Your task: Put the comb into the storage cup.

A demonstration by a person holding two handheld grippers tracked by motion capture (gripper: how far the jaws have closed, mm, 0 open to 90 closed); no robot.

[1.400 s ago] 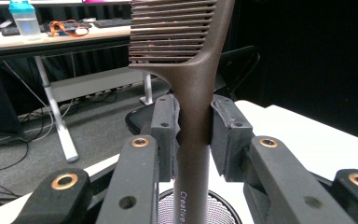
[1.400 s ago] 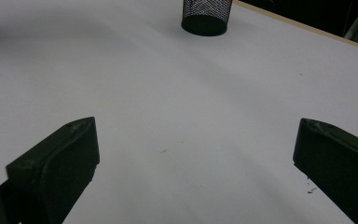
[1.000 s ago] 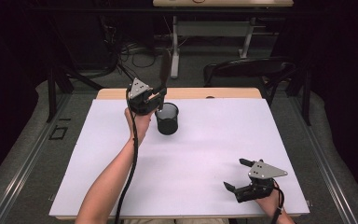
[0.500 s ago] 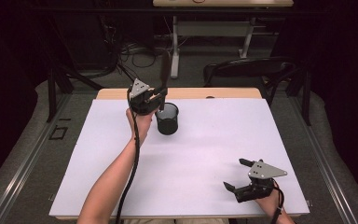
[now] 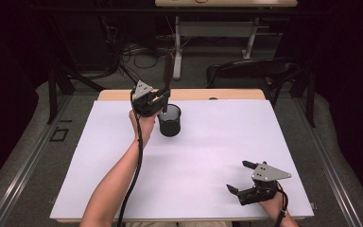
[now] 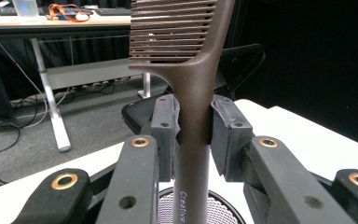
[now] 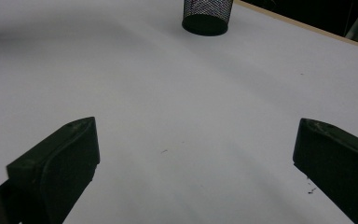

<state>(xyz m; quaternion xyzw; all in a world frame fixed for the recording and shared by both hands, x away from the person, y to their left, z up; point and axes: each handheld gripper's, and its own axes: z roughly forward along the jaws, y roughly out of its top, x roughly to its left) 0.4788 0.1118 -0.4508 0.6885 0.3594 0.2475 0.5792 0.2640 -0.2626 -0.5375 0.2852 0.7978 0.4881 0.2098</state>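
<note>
**Operator:** My left gripper (image 6: 192, 133) is clamped on the handle of a brown plastic wide-tooth comb (image 6: 193, 88), pads pressing it from both sides. I hold the comb upright, teeth at the top, with its lower end over the mouth of the black wire-mesh cylindrical cup (image 5: 170, 120). That cup stands on the white table sheet (image 5: 194, 156), toward the far side, left of centre.

**Observer:** What worries you from here?

**Operator:** Mostly the entry. If the handle's tip is off the opening, I think it would catch the rim and tip the light mesh cup over. The comb is also top-heavy, so once I let go it may lean hard against one wall and pull the cup with it. And if the pads slip on that smooth handle, the comb could twist before it is in.

**Observer:** And your other hand?

**Operator:** My right gripper (image 5: 246, 178) rests at the near right of the sheet, jaws spread wide with nothing between them, well apart from the cup. Too far to steady it.

**Observer:** Count for me.

**Operator:** One comb, one mesh cup, two grippers, one white sheet.
</note>
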